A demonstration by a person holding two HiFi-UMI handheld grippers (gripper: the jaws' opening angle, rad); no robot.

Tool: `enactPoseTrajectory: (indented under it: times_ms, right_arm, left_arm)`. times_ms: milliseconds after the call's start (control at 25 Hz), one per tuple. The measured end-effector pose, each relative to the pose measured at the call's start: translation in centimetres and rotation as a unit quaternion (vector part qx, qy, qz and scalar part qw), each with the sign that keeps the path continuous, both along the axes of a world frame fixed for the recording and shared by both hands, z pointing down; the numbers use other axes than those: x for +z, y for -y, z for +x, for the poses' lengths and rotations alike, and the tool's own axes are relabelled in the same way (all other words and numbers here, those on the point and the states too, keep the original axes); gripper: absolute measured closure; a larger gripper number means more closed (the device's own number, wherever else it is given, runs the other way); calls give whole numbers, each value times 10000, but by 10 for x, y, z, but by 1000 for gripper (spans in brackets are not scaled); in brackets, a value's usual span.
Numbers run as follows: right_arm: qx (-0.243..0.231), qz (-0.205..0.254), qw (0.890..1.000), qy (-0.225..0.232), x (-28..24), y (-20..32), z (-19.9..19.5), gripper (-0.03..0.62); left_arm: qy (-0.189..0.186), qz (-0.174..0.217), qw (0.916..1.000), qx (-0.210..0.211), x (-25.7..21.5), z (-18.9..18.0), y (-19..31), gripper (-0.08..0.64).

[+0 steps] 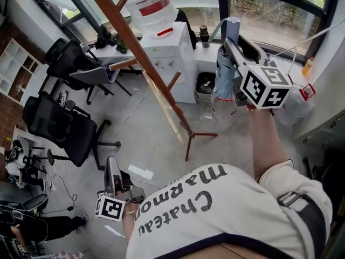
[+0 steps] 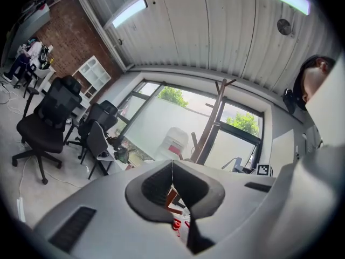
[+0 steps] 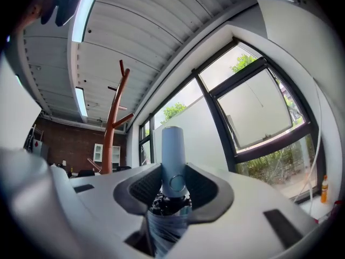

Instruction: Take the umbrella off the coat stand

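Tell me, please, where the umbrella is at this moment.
The umbrella is clamped in the right gripper, at the upper right of the head view, apart from the wooden coat stand on its left.

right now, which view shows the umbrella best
The head view: the folded umbrella shows nearly whole, in the right gripper, clear of the coat stand. The right gripper view shows only its handle between the jaws; the left gripper view doesn't clearly show it.

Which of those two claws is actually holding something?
The right claw, clamped on the blue folded umbrella; the left claw is shut and empty.
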State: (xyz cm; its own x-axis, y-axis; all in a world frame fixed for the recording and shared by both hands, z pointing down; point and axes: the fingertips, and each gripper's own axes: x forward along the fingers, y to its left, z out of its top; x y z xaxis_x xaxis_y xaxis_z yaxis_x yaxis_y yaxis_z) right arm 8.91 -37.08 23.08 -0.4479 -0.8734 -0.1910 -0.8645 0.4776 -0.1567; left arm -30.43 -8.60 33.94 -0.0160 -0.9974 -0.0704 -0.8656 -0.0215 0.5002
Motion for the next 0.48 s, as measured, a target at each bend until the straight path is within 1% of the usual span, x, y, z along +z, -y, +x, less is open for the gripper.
enactPoseTrajectory:
  times_ms: [200,360,480]
  right_arm:
    - [186,-431,9988,-157,39,-30,17,440]
    - [255,-548,9978,-258,56,-56,21,440]
    - [262,-604,9973,-318,62,-79,20,440]
  left_arm:
    - [85,-193,9978,624,5,19,20,537]
    - [120,-428,9935,1046,16,30,37,537]
    - [100,-530,9895,1340,24,38,44,537]
